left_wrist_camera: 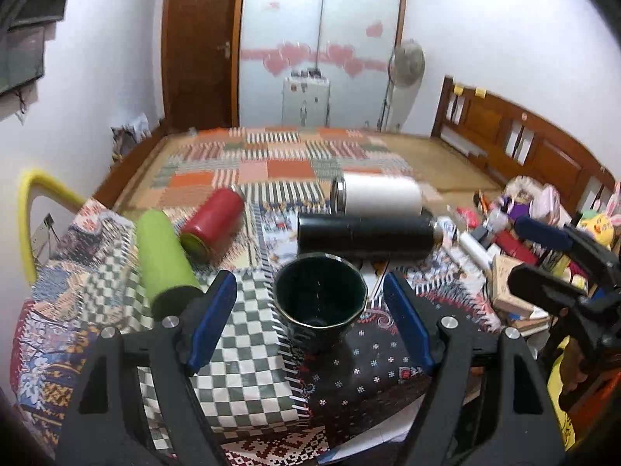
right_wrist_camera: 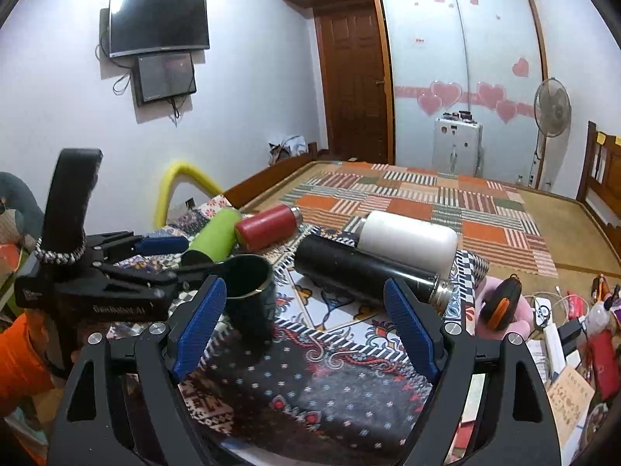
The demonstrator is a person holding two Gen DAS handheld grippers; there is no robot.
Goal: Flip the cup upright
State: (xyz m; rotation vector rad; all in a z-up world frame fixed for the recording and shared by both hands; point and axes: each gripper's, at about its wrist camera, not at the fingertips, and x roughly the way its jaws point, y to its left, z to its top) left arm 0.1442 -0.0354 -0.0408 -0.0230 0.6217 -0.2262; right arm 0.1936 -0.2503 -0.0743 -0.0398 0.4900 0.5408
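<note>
Dark green glossy ceramic cup [left_wrist_camera: 320, 303] stands upright, mouth up, on the patterned cloth-covered table [left_wrist_camera: 248, 349] — between the left gripper [left_wrist_camera: 310, 326] fingers, spread wide, not touching. Right gripper [right_wrist_camera: 306, 326] fingers also spread, empty — cup just left of them.

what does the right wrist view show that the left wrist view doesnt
Only the right wrist view shows the wall TV and the smaller screen under it. Only the left wrist view looks down into the dark cup and shows the stuffed toy. Both show the upright cup, the green, red, black and white bottles lying down, and both grippers open.
</note>
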